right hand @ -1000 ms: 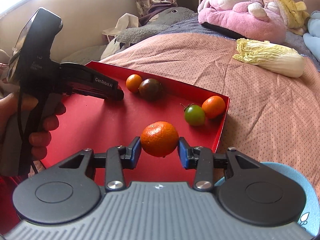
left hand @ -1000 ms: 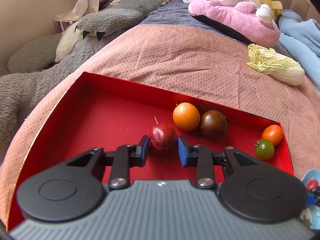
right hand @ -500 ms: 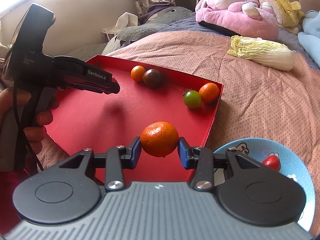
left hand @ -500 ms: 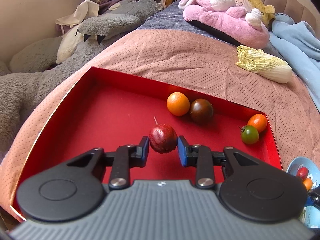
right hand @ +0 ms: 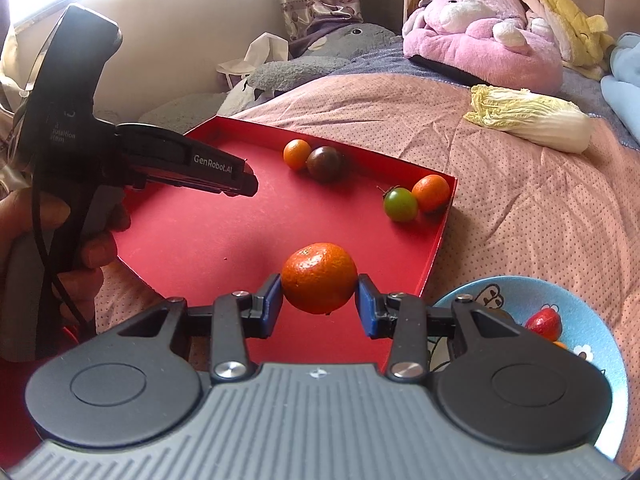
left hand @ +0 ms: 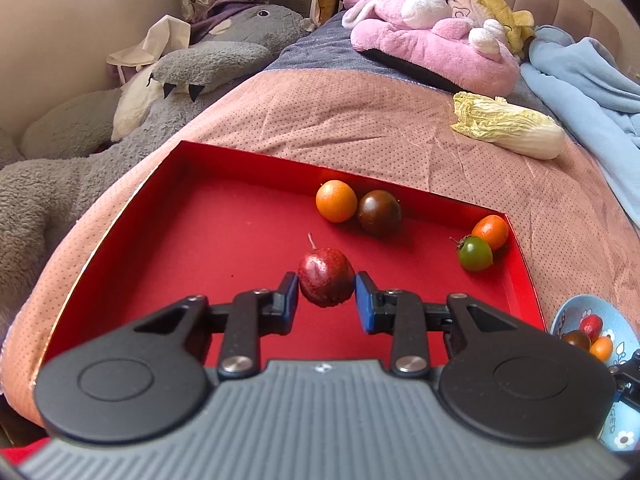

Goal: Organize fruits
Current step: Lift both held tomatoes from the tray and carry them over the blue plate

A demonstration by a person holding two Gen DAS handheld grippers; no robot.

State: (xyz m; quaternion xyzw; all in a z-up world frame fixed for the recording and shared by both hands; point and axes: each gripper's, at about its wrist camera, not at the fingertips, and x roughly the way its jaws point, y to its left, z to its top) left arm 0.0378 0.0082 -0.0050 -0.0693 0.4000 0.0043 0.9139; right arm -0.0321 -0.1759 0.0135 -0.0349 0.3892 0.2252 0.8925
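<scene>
While your left hand-held gripper (left hand: pixel 327 289) clamps the dark red fruit (left hand: pixel 326 277) and your right hand-held gripper (right hand: pixel 319 295) the mandarin (right hand: pixel 319 277), both have lifted back from the red tray (left hand: pixel 224 220); the blue bowl (right hand: pixel 520 300) has come into view, likely next.

Both claws have drawn back and a little up from the red tray (left hand: pixel 132 216). The left claw (left hand: pixel 327 289) carries its dark red fruit (left hand: pixel 326 276) with it, so the orange and dark fruits by the tray's far wall now sit farther off. The right claw (right hand: pixel 318 295), holding the mandarin (right hand: pixel 319 278), has pulled toward the tray's near corner, and the blue bowl (right hand: pixel 532 292) with a red strawberry (right hand: pixel 543 323) has come into sight beside it; the bowl also shows at the left claw's right.
</scene>
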